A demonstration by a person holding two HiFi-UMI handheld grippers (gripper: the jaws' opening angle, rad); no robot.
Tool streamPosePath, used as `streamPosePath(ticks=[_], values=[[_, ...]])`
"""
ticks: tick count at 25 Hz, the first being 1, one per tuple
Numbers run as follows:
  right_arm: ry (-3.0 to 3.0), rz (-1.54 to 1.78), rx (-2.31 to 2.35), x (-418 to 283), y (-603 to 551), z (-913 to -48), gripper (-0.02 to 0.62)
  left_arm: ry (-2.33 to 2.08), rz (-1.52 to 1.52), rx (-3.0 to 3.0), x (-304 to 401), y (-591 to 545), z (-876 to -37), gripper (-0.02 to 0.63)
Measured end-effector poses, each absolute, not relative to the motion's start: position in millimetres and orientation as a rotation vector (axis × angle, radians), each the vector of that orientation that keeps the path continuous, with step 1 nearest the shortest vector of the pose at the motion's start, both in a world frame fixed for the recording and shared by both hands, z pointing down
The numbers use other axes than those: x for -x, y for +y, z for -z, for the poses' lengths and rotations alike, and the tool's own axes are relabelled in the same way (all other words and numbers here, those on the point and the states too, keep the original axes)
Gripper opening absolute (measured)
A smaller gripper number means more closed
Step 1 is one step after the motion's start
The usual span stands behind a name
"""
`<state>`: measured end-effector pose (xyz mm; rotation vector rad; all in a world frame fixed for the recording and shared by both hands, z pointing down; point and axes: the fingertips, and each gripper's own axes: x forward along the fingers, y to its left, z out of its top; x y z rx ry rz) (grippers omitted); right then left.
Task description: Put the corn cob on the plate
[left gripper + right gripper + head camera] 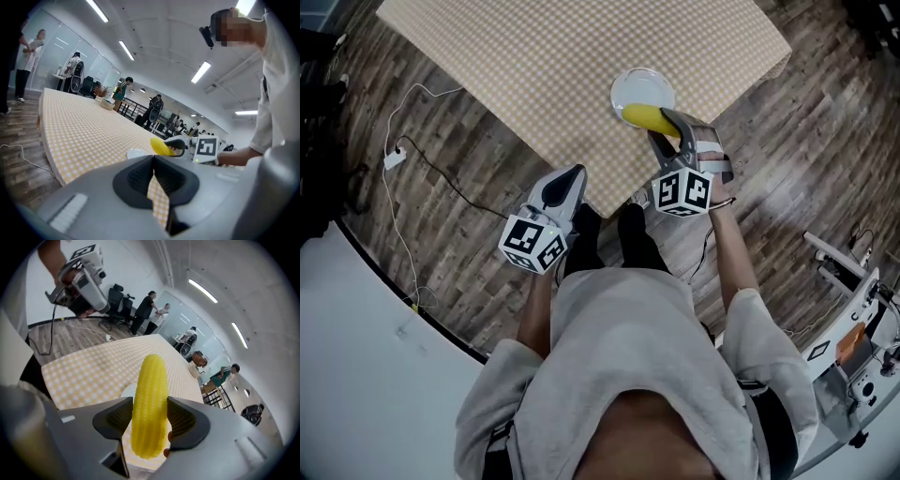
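Left gripper [574, 175] is nearest, at 7 o'clock from the plate [639, 86] and off the table edge. In its own view the jaws [153, 174] sit together at the tips with nothing between them, only a sliver of checked cloth showing behind.

Right gripper [667, 127] is clamped on the cob [642, 116]. In the right gripper view [150, 417] both pads press the cob [151, 390] across its width, below its middle, jaws wide to fit it. About half of it sticks out past the tips.

The cob hangs over the plate's 6 o'clock rim. Can't tell if it touches. The left gripper view shows the cob [161, 146] in the right gripper [180, 146], just above the plate [136, 153].

Handling, as a guess: looks like a moulded toy, so light, stiff and not fragile. The bumpy kernels give the pads bite. It's round, so it may roll once let go; lay it flat, mid-plate. The present mid-body hold across the width looks fine.

The plate sits near the 5 o'clock corner of the table [562, 56], which has a tan checked cloth. Cable [431, 164] lies on the wood floor at 9 o'clock. People and chairs stand far off.

No brands or readable text, only square markers on the gripper cubes [682, 192].
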<state>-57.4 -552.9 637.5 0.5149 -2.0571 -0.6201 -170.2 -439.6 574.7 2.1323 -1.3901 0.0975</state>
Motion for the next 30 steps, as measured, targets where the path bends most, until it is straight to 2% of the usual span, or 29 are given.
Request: streamPosePath(ticks=[5, 30], values=[[-1.978, 0.760, -0.399, 62.9, -553.2, -650.4, 0.232, -1.379, -0.091, -2.126, 170.5, -441.2, -578.9, 0.008], [-2.031, 0.413, -0.163, 100.0, -603.1, -720.2, 0.232, -1.444, -0.054, -2.079, 186.5, -443.8, -575.4, 0.008]])
